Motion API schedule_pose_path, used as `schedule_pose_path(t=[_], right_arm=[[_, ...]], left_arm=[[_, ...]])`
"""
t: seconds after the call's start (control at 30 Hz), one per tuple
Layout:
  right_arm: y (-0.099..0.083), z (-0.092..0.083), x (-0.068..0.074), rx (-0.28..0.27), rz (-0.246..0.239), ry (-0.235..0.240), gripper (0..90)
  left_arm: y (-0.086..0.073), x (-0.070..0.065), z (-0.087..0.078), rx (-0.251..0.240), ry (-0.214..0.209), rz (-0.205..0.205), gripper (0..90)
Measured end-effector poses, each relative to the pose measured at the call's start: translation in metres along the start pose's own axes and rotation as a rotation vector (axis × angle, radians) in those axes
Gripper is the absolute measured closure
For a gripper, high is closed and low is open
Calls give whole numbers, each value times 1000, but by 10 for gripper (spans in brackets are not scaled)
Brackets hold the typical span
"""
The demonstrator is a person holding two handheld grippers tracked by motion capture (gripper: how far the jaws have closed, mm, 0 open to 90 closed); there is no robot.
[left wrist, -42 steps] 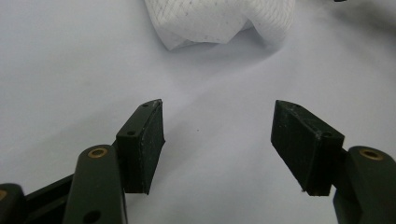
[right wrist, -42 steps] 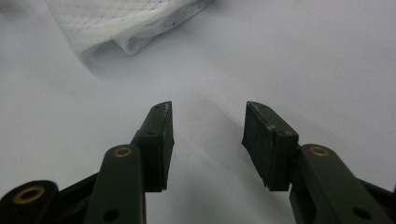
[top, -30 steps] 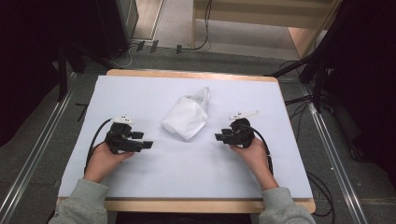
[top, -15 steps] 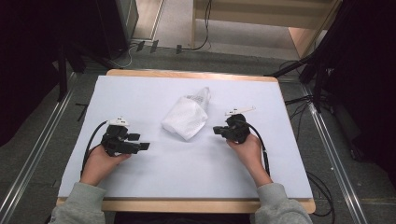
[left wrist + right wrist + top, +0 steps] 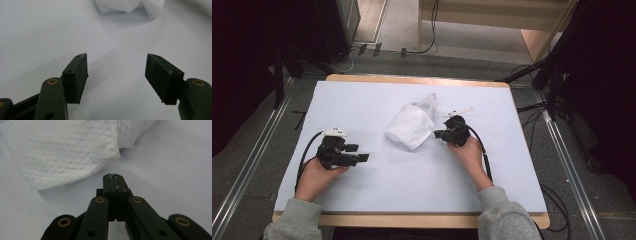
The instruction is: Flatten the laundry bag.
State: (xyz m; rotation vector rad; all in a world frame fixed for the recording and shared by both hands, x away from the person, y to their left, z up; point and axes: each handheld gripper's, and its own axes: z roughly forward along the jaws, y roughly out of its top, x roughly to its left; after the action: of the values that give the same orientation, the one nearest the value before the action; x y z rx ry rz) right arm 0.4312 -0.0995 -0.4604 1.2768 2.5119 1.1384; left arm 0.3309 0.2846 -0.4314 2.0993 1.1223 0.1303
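From the high view, the right tongs have slid in beside the crumpled white mesh cloth on the white table since a second ago, while the left tongs wait well apart from it. The left gripper view has its jaws wide apart and empty, the cloth cut off ahead. In the right gripper view the jaws have just closed together on nothing, just short of the cloth's hem, so I judge a nudge or lift is coming; the cloth's far side is out of frame.
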Motion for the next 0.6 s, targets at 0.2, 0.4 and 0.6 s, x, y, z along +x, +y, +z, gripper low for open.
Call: schedule_pose_path(t=[0.2, 0.4, 0.6], right_arm=[[10, 6, 7, -5, -15, 17, 900], [24, 5, 20, -32, -44, 31, 900], [42, 5, 33, -53, -70, 55, 900]], left_arm=[[-1, 1, -1, -1, 3, -1, 356], [-1, 1, -1, -1, 8, -2, 356], [0, 2, -1, -6, 6, -5, 356]])
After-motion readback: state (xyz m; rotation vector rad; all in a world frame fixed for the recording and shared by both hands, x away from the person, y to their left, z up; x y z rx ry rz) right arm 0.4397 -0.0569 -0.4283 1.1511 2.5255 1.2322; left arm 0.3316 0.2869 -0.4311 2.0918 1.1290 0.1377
